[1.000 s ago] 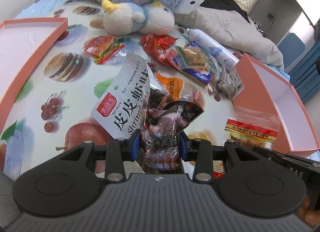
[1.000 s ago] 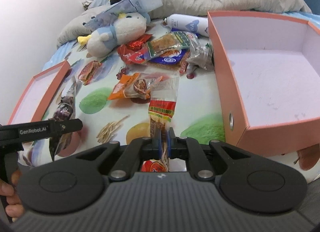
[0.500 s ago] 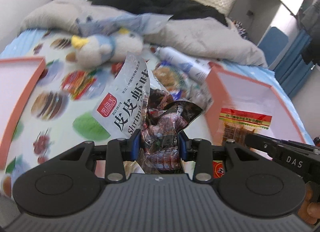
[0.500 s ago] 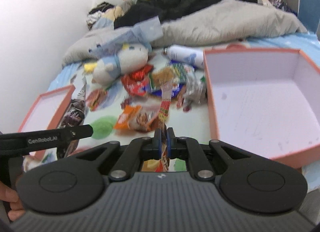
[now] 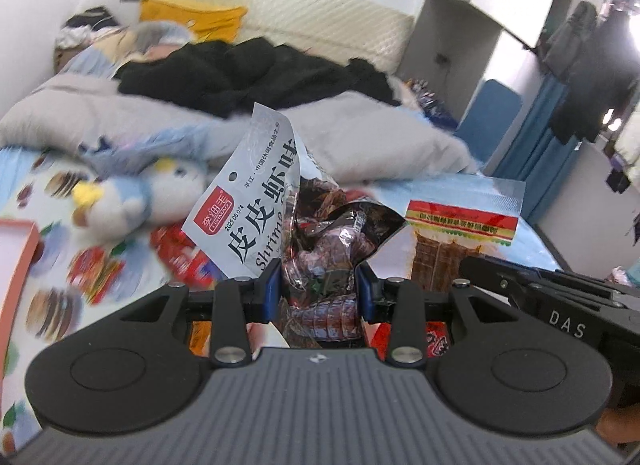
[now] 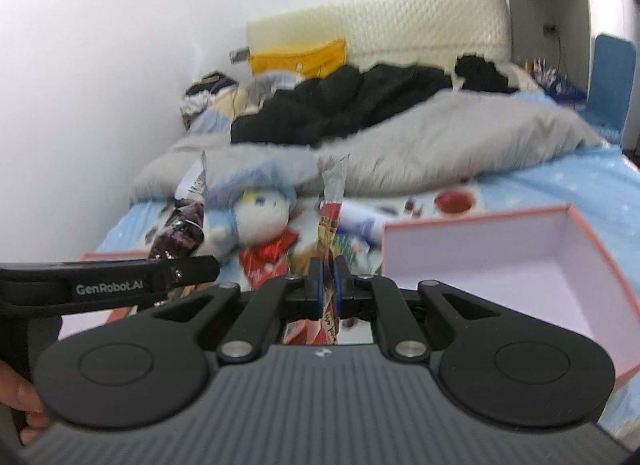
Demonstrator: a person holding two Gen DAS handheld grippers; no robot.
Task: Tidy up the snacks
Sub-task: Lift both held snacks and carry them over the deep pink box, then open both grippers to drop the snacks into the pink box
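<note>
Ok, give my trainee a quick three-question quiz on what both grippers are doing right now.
1. True or false: the left gripper holds a shrimp pack.
2. What is the right gripper shut on? A) the plush toy B) a thin snack packet C) nothing
3. Fill in: the pink box on the bed lies to the ____ of the right gripper in the right wrist view.

Key: 1 true; 2 B; 3 right.
</note>
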